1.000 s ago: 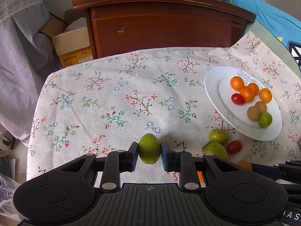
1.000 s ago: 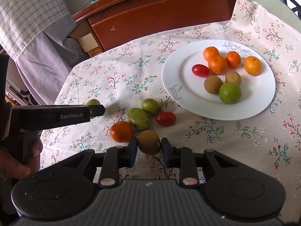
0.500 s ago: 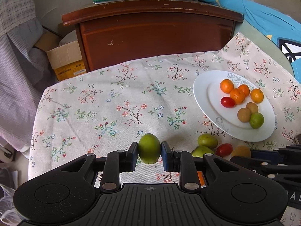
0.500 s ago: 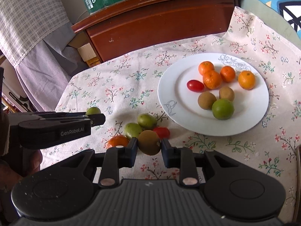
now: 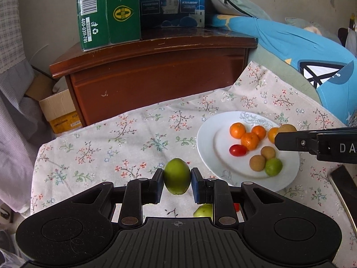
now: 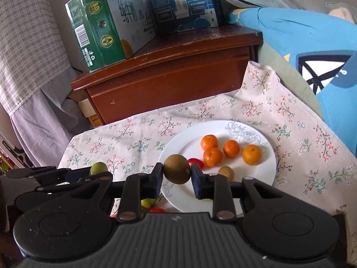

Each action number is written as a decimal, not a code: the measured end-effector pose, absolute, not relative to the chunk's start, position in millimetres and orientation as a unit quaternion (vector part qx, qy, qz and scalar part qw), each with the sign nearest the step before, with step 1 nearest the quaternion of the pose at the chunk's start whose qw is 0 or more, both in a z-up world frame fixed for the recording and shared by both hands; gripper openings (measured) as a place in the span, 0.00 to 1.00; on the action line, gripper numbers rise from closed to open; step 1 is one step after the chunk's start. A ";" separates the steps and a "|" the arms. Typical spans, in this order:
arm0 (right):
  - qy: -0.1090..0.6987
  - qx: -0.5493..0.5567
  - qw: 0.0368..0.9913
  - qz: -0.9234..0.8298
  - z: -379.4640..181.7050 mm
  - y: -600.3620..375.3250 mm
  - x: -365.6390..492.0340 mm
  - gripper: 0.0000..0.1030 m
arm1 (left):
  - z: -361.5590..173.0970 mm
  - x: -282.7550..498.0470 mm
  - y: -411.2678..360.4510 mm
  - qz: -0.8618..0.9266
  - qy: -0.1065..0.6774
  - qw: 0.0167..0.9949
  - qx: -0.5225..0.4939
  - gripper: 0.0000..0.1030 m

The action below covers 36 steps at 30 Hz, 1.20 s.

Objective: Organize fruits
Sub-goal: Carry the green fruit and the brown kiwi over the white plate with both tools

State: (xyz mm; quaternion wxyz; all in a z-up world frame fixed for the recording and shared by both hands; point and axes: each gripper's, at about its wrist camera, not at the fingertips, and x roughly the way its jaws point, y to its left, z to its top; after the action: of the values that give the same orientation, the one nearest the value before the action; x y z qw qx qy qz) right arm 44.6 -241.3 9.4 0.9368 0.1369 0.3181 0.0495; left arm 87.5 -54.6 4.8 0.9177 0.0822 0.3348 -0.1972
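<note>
My left gripper (image 5: 177, 182) is shut on a green fruit (image 5: 177, 176) and holds it above the floral cloth, left of the white plate (image 5: 209, 147). My right gripper (image 6: 177, 175) is shut on a brown fruit (image 6: 177, 169) and holds it over the near left rim of the plate (image 6: 271, 172). The plate holds several oranges (image 5: 237, 130), a red tomato (image 5: 238, 150), two brown fruits (image 5: 256, 163) and a green lime (image 5: 273, 166). The right gripper's tip with the brown fruit (image 5: 286, 128) shows in the left wrist view over the plate's right side.
A green fruit (image 5: 203, 210) and a red tomato (image 5: 236, 207) lie on the cloth below my left gripper. A wooden cabinet (image 5: 156, 71) with a green carton (image 5: 107, 11) and a blue carton (image 5: 171, 2) stands behind the table. A blue pillow (image 5: 301, 51) lies at right.
Both grippers have risen with their fruits and moved toward the plate. The right gripper now hangs over the plate; the loose fruits on the cloth have dropped below both views.
</note>
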 end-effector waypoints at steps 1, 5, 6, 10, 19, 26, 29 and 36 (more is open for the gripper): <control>0.315 0.137 0.938 0.046 12.0 -244.9 45.7 0.26 | 6.3 88.2 -56.9 -0.201 0.332 0.918 0.082 0.23; 0.303 0.148 0.941 0.028 20.4 -263.5 50.2 0.26 | 12.2 89.6 -67.5 -0.223 0.321 0.917 0.080 0.23; 0.301 0.154 0.941 0.025 21.7 -268.3 50.9 0.26 | 13.4 90.2 -70.1 -0.228 0.320 0.916 0.078 0.23; 0.299 0.176 0.938 0.012 25.2 -285.5 55.9 0.26 | 18.6 93.1 -79.6 -0.246 0.316 0.914 0.071 0.23; 0.328 0.190 0.925 -0.011 13.8 -306.8 74.8 0.26 | 13.2 103.2 -103.9 -0.270 0.316 0.906 0.076 0.23; 0.363 0.203 0.909 -0.021 -3.7 -309.5 84.9 0.26 | -0.7 114.1 -114.3 -0.282 0.336 0.896 0.069 0.23; 0.374 0.207 0.903 -0.026 -9.7 -310.1 87.9 0.26 | -7.6 119.5 -115.9 -0.283 0.346 0.892 0.065 0.23; 0.394 0.221 0.891 -0.040 -24.5 -312.9 96.8 0.26 | -17.2 127.1 -125.0 -0.289 0.356 0.886 0.060 0.23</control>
State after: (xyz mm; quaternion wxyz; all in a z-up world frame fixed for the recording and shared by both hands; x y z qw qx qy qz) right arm 96.8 -312.9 -24.5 0.8912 0.2213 0.3939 -0.0398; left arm 127.1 -125.0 -17.2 0.8864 0.0596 0.3564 -0.2895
